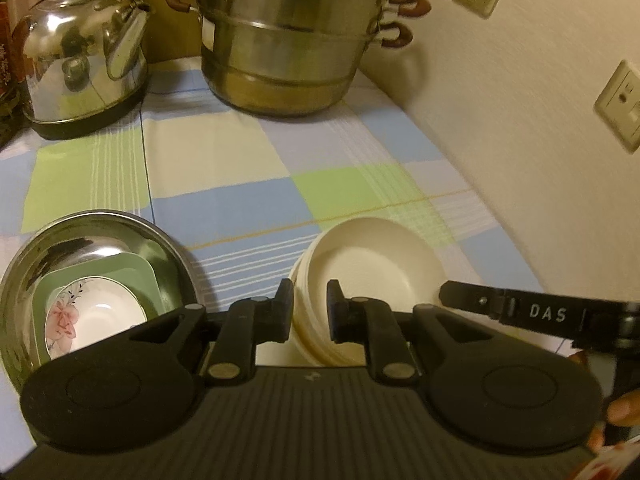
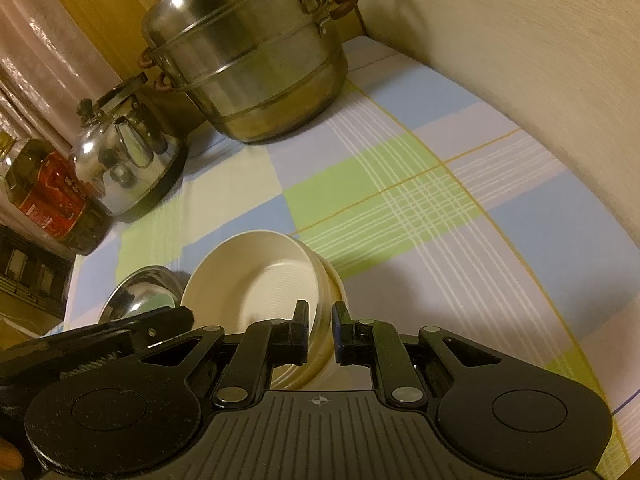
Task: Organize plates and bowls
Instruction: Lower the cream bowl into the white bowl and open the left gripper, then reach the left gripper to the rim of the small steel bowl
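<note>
Both grippers on the stack of cream bowls (image 1: 360, 276); left gripper (image 1: 310, 310) narrow, jaws pinching the stack's rim on its side nearest the steel basin (image 1: 96, 240); right gripper (image 2: 320, 330) narrow too, clamped on the opposite rim wall; stack sits tilted in the right view, maybe lifted off the checked tablecloth (image 2: 400, 200), can't tell if its base touches.

Landmark = steel basin: cream stack just beside it, toward the wall; green square dish (image 1: 100, 276) and floral plate (image 1: 88, 316) nested inside it; kettle (image 1: 84, 52) and steamer pot (image 1: 288, 40) well beyond it at the back.

Risks, judged: each pinch may catch only some rims, so loose bowls could slip out or fan apart if tilt grows; uneven pull between the two hands could twist the stack free; swinging toward the basin could knock its rim or chip the floral plate; smooth walls, thin bite, so slip likely under a quick move.
</note>
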`<state>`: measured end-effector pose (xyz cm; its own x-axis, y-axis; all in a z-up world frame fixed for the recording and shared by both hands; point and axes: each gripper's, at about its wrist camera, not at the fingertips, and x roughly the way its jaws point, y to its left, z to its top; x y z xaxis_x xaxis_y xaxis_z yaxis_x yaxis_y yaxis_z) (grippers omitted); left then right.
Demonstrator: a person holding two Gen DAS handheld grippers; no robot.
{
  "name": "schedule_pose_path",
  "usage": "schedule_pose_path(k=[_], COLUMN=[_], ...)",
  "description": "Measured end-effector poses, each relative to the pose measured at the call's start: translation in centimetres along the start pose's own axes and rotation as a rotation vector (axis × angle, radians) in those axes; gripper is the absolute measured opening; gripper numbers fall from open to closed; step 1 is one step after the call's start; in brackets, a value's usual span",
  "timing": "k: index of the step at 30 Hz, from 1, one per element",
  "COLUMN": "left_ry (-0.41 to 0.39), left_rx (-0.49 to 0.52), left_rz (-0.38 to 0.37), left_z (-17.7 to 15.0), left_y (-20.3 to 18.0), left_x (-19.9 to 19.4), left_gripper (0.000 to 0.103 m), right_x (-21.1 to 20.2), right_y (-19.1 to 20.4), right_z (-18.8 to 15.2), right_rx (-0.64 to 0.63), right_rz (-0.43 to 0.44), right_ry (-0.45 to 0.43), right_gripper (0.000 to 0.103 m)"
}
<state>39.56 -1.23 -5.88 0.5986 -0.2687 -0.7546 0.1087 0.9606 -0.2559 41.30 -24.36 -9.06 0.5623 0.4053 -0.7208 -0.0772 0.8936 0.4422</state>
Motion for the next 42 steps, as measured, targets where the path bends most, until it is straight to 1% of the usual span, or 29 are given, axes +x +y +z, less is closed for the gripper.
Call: schedule_pose_path(k=[1,2,3,4,8,12,16,21,28,34,42], left_ry=[-0.01,-0.018,-0.027,-0.035,-0.064,-0.073,-0.064,-0.04,-0.008,-0.005,0.022], left_rx=[-0.002,-0.002,0.0,0.002,0.004,0.009,0.015,-0.019,-0.064,-0.1,-0.124], left_rz=[-0.007,-0.01,-0.01,-0.01,0.003,0.042,0.102,0.127,0.164,0.201,0.234], left_z=[0.0,0.0,-0.2,-0.3,-1.6,-3.6,-6.0,-9.9,-14.9,-17.6,-20.7], left_y=[0.0,0.0,0.0,0.0,0.1,0.1,-0.3,-0.7,-1.9,-3.3,-5.3], left_x=[-0.6,-1.2,-1.8,-2.4,-5.3,-8.3,-10.9,-13.7,-16.4,-17.8,-18.5], left_gripper=[0.016,0.017,0.018,0.018,0.02,0.02,0.02,0.02,0.02,0.02,0.02], right_x=[-0.4,-0.8,-1.3,-2.0,-4.4,-7.3,-9.5,-12.0,-14.8,-16.3,-16.7], right_y=[-0.1,-0.2,-0.2,-0.3,-0.7,-1.2,-1.7,-2.2,-2.2,-2.2,-2.3], right_z=[-0.1,-0.1,-0.2,-0.4,-1.0,-2.3,-4.2,-6.9,-10.8,-13.6,-16.7], right_rx=[0.003,0.007,0.012,0.015,0.034,0.039,0.034,0.01,-0.075,-0.155,-0.24], right_rz=[0.006,0.013,0.024,0.034,0.065,0.094,0.104,0.113,0.086,0.084,0.077], right_ry=[-0.008,-0.017,-0.03,-0.042,-0.066,-0.083,-0.077,-0.048,-0.012,0.02,0.082], right_gripper=[0.033,0.041,0.051,0.052,0.053,0.06,0.066,0.068,0.071,0.073,0.074])
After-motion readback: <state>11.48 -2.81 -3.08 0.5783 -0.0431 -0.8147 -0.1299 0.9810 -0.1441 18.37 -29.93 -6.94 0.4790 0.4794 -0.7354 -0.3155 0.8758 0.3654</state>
